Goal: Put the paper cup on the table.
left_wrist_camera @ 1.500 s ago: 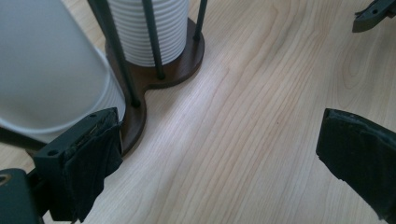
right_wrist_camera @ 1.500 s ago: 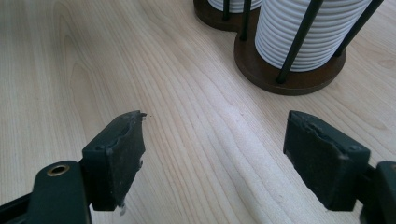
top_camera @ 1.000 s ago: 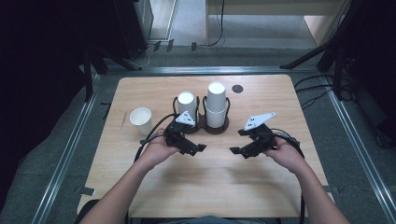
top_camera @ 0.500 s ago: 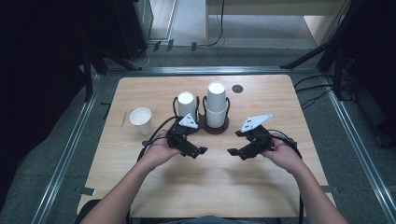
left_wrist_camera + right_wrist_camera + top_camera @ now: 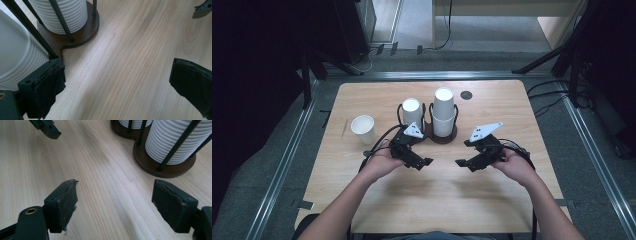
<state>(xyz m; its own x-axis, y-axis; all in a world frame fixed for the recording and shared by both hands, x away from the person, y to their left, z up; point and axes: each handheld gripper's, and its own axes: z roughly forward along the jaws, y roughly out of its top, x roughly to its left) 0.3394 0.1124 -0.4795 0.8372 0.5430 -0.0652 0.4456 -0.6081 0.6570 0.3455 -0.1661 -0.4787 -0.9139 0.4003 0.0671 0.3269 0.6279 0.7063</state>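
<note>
Both jaws of the left gripper (image 5: 424, 162) and the right gripper (image 5: 460, 163) are held wide apart, empty. The ribbed paper cups (image 5: 444, 112) stand in the wooden holder (image 5: 443, 138) just beyond; being light and easily crushed, they are best pinched gently at the rim.

One loose paper cup (image 5: 363, 128), two cup stacks (image 5: 443, 112), one wooden holder (image 5: 445, 138), two claws (image 5: 423, 162)

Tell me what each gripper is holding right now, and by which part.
Nothing is held. The left gripper and right gripper are both open over the bare table, near the cup holder.
</note>
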